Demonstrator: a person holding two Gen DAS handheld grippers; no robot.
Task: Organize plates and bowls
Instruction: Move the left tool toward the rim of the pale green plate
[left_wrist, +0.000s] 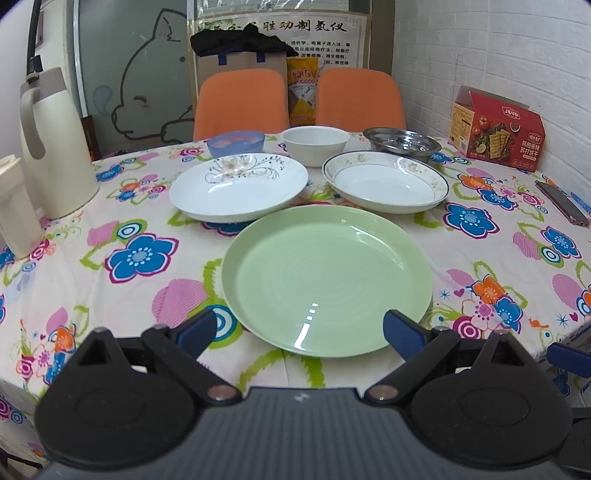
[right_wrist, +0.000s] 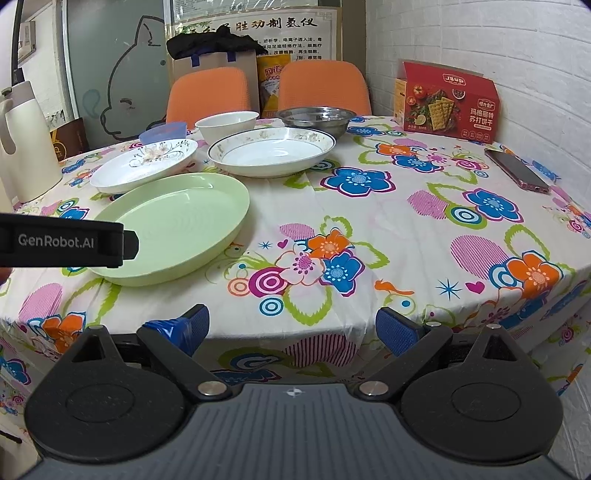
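A green plate (left_wrist: 327, 280) (right_wrist: 177, 229) lies nearest on the flowered tablecloth. Behind it sit a white plate with a floral print (left_wrist: 238, 186) (right_wrist: 144, 164) and a dark-rimmed white plate (left_wrist: 386, 181) (right_wrist: 271, 151). Further back stand a blue bowl (left_wrist: 236, 142) (right_wrist: 162, 132), a white bowl (left_wrist: 316, 144) (right_wrist: 226, 125) and a steel bowl (left_wrist: 402, 142) (right_wrist: 316, 118). My left gripper (left_wrist: 299, 330) is open, its fingers at the green plate's near rim, empty. My right gripper (right_wrist: 291, 328) is open and empty over the table's front edge. The left gripper's body (right_wrist: 66, 242) shows at the left of the right wrist view.
A cream jug (left_wrist: 51, 147) stands at the left. A red cracker box (left_wrist: 496, 131) (right_wrist: 448, 101) and a phone (left_wrist: 563, 203) (right_wrist: 517, 170) lie at the right by the brick wall. Two orange chairs (left_wrist: 240, 101) stand behind the table.
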